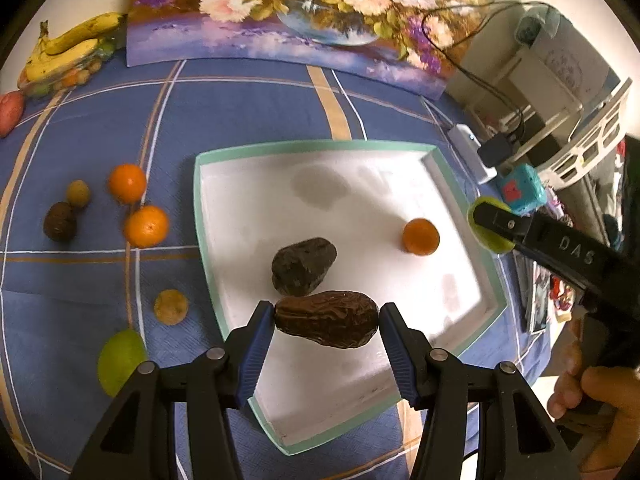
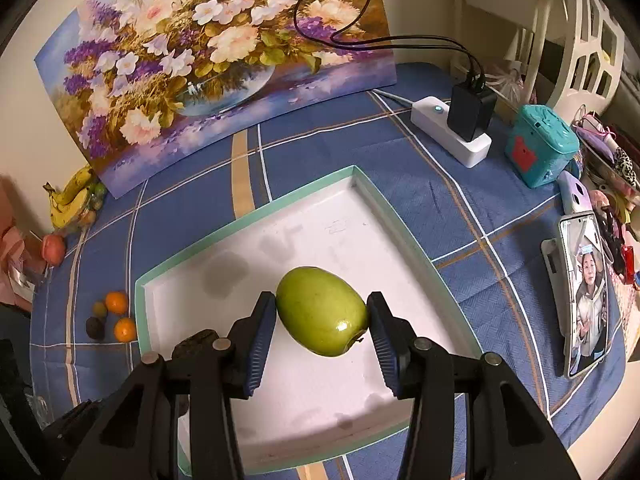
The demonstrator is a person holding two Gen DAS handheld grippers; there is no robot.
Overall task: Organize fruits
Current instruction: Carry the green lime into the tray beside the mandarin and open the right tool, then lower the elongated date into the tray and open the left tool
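My left gripper (image 1: 327, 322) is shut on a dark wrinkled brown fruit (image 1: 326, 324), held above the near part of the white tray (image 1: 224, 240). In the tray lie a dark avocado (image 1: 303, 266) and a small orange (image 1: 421, 237). My right gripper (image 2: 322, 318) is shut on a green fruit (image 2: 321, 311) above the same tray (image 2: 400, 216); the right gripper also shows in the left wrist view (image 1: 490, 226) at the tray's right rim. Left of the tray on the blue cloth lie two oranges (image 1: 127, 183), a green fruit (image 1: 121, 361) and some small brown fruits (image 1: 60, 221).
Bananas (image 1: 68, 48) and a red fruit (image 1: 10, 112) lie at the far left by a flower painting (image 2: 208, 64). A power strip with charger (image 2: 456, 128), a teal box (image 2: 542, 146) and a phone (image 2: 586, 292) stand to the tray's right. A hand (image 1: 600, 400) holds the right gripper.
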